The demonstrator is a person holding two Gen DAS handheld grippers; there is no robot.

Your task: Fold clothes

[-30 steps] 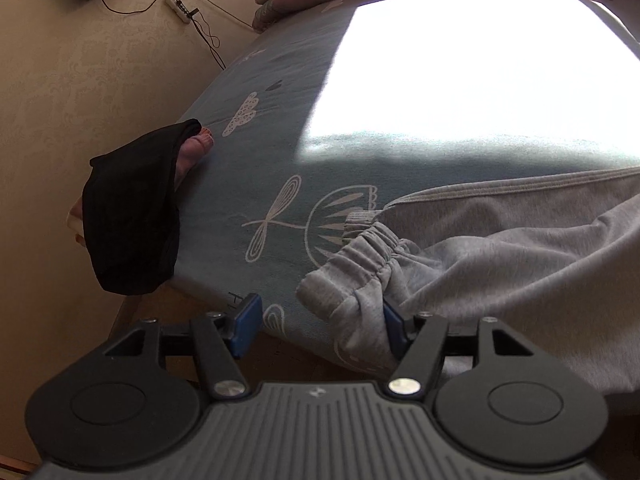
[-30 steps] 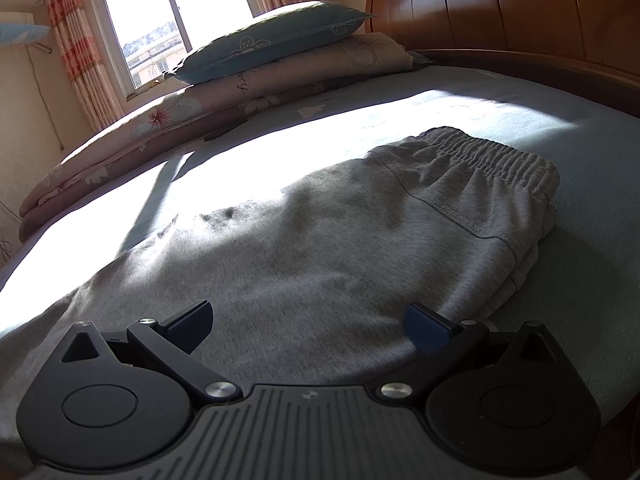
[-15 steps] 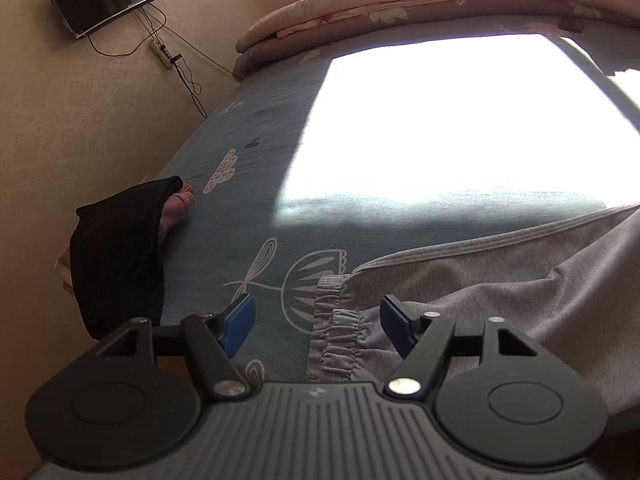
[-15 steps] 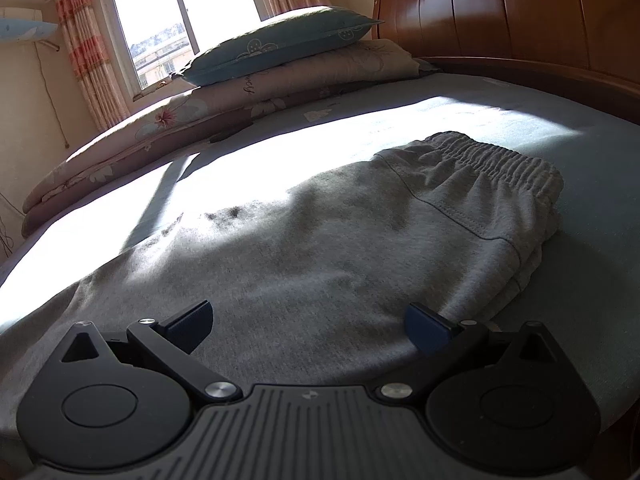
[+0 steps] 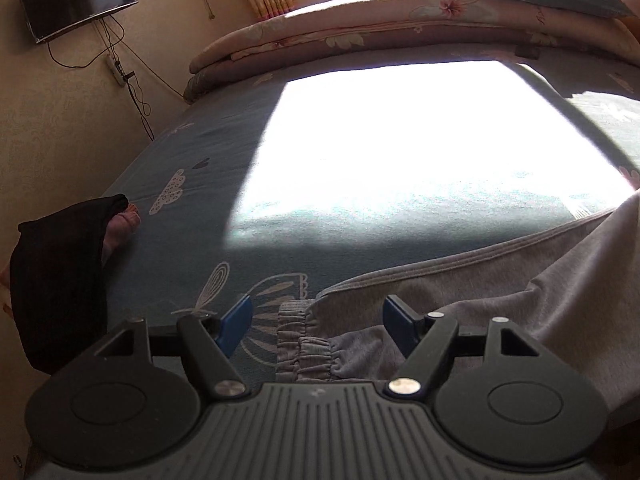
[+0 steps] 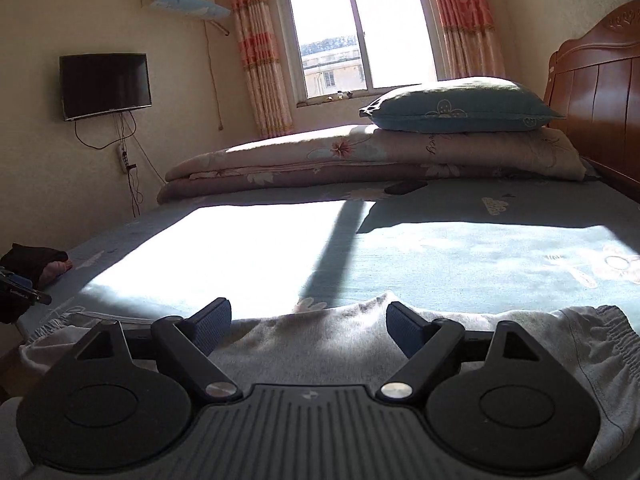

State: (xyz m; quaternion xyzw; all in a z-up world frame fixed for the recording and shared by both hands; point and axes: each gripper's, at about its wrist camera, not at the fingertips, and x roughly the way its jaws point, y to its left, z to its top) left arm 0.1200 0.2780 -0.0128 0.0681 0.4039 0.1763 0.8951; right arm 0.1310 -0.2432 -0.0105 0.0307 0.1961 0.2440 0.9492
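Grey pants (image 5: 500, 288) lie on the bed (image 5: 360, 160). The left hand-held gripper (image 5: 316, 316) has just been opening, its wide jaws around the cuff. The right hand-held gripper (image 6: 308, 322) has just been closing and holds nothing.

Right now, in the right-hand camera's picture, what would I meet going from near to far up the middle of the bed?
Grey trousers → sunlit blue sheet → folded floral quilt → blue pillow → window.

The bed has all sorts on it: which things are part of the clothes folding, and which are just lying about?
Part of the job:
- grey sweatpants, spread along the near edge
- left gripper, jaws apart over the elastic cuff
- right gripper, jaws apart above the cloth

Just lying about:
- pillow
- folded quilt
- wall television
- black garment at the bed's corner
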